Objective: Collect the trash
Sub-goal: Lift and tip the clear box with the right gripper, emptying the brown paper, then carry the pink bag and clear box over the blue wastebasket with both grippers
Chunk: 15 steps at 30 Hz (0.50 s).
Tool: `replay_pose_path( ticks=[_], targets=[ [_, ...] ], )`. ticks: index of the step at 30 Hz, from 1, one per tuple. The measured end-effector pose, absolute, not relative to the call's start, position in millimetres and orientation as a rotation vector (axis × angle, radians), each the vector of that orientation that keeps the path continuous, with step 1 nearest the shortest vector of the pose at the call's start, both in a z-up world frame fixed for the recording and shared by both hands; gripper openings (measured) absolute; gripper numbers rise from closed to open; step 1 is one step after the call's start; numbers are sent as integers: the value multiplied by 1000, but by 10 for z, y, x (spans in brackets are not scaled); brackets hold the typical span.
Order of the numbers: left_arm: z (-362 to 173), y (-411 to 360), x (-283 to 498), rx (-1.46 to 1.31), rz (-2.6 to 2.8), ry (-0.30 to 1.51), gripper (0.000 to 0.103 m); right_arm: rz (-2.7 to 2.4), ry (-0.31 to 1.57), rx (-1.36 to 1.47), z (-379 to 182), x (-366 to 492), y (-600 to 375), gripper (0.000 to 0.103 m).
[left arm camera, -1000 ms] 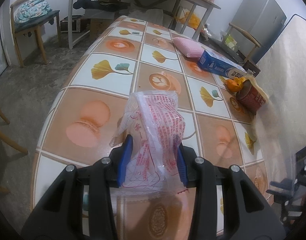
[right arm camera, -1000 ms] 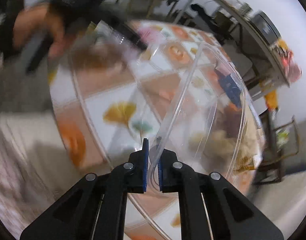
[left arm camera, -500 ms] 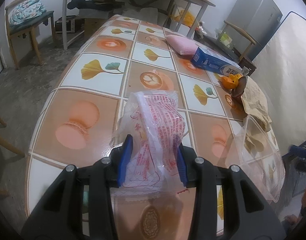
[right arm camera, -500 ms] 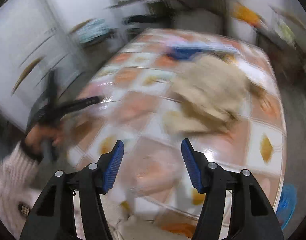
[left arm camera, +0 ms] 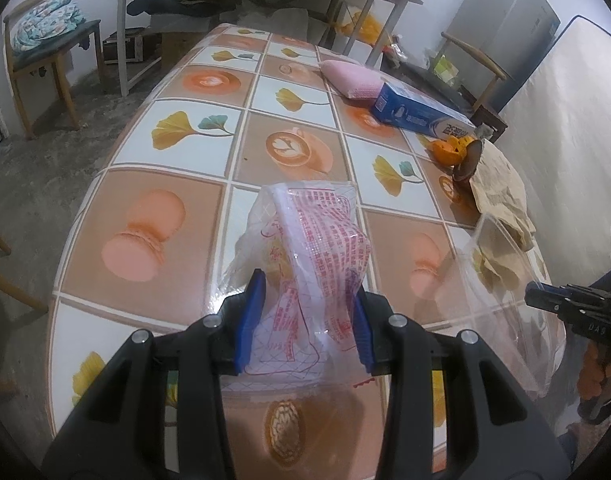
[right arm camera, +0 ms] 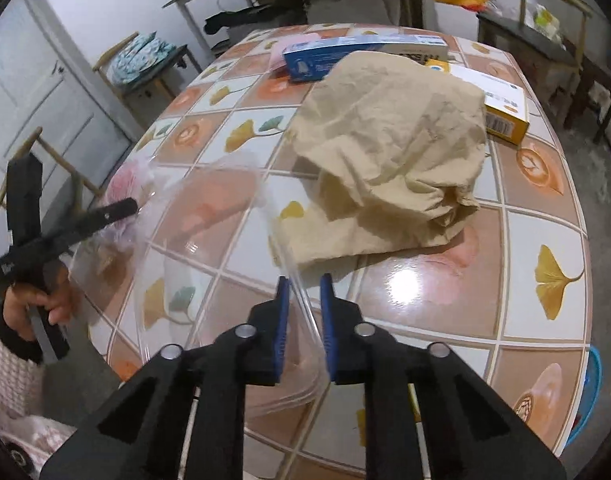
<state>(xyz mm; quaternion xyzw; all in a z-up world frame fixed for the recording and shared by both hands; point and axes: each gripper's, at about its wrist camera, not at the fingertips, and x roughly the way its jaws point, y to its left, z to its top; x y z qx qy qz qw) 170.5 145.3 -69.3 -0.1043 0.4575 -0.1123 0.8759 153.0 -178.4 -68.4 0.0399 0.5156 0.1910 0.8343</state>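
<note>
Red print covers the wrapper (left arm camera: 309, 264), too small to read. White characters on the blue box (left arm camera: 419, 114) are illegible; the yellow box (right arm camera: 501, 114) bears a barcode.

L gripper (left arm camera: 303, 320) clamped, R gripper (right arm camera: 304, 312) nearly closed

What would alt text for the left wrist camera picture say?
The left gripper clamps a crumpled clear wrapper with red print above a tiled table. At right, a clear plastic bag hangs open beside crumpled brown paper.
</note>
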Motion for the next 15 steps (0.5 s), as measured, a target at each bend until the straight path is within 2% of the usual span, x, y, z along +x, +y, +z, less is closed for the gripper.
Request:
replay_pose_path(
  ticks=[2, 15],
  targets=[
    [-686, 1433, 1678, -216, -237, 959, 38, 408, 1079, 77, -666, 1493, -1773, 5],
    [-379, 1344, 1466, -195, -263, 914, 37, 491, 996, 231, -376, 1070, -1871, 4]
  ],
)
